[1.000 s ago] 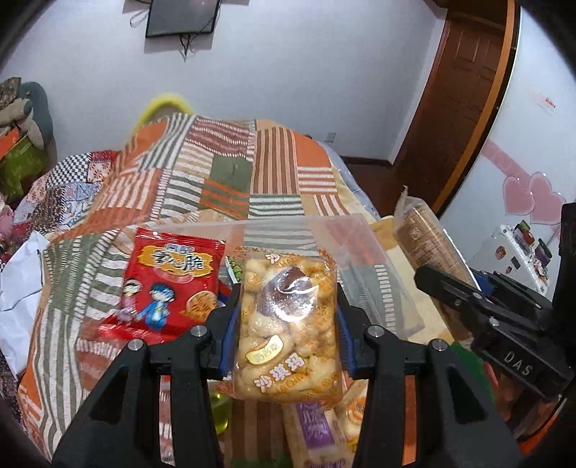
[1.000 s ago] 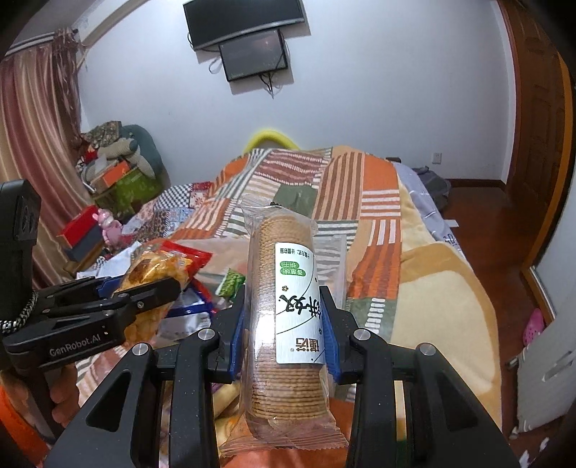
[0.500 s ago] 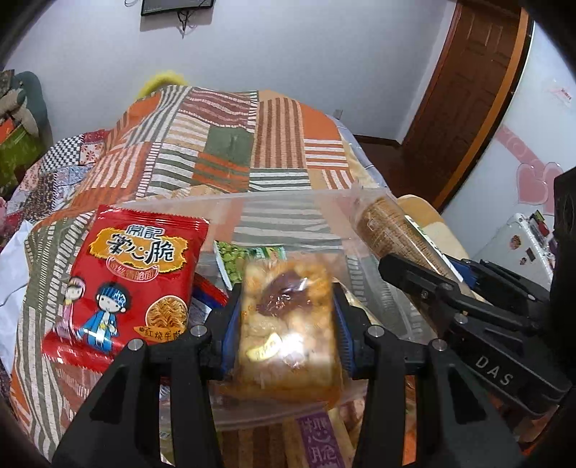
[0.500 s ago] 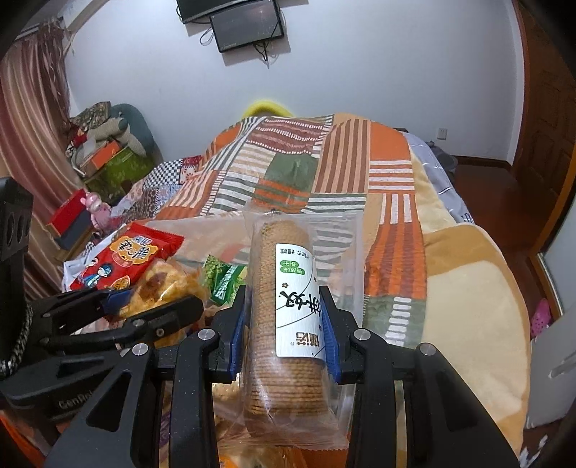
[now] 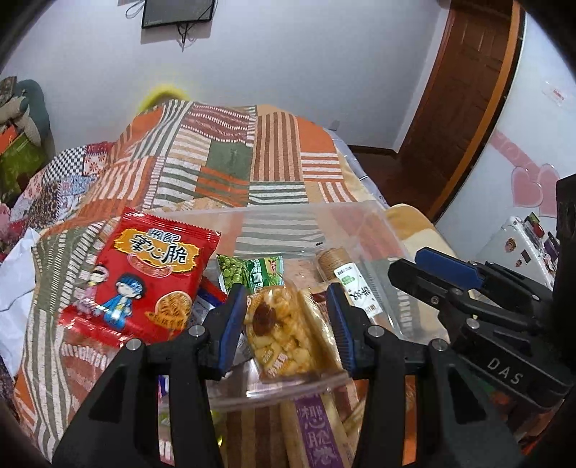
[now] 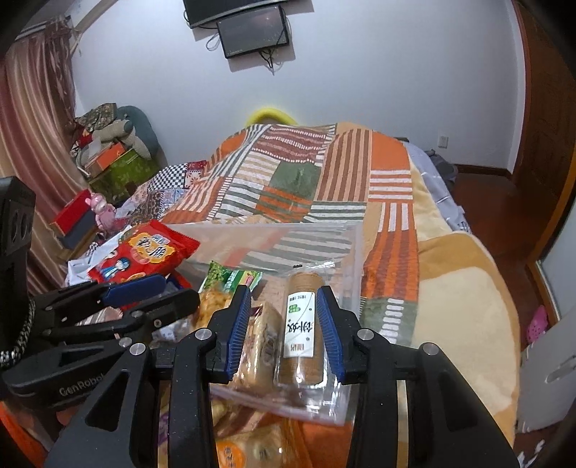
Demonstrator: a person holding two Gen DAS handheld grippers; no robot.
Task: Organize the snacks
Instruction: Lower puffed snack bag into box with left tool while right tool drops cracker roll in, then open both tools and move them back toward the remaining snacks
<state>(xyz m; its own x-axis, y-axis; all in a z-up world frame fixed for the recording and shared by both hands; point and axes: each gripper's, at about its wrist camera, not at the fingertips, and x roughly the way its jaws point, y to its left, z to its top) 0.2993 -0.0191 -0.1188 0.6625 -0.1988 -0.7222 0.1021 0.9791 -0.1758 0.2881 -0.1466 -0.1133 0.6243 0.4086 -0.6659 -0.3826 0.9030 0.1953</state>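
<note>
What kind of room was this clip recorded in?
A bedroom in a home, most likely: a bed under a patchwork quilt, a wall-mounted screen, and a wooden door.

You're in a bedroom with pale bluish-white walls (image 6: pixel 378 72). A dark wall screen (image 6: pixel 253 30) hangs high up, cables dangling under it. The bed is covered by a patchwork blanket (image 6: pixel 306 180) in orange, green and striped squares, with a plain yellow-cream blanket (image 6: pixel 464 288) on its right side. A yellow rounded thing (image 6: pixel 270 113) peeks up behind the bed's far end. On your left hangs a reddish striped curtain (image 6: pixel 32 118), with stacked boxes and stuffed toys (image 6: pixel 111 144) in the corner. On your right, a brown wooden door (image 5: pixel 464 82) and dark red wood floor (image 6: pixel 482 205). Pink heart stickers (image 5: pixel 529 183) mark a white surface.
</note>
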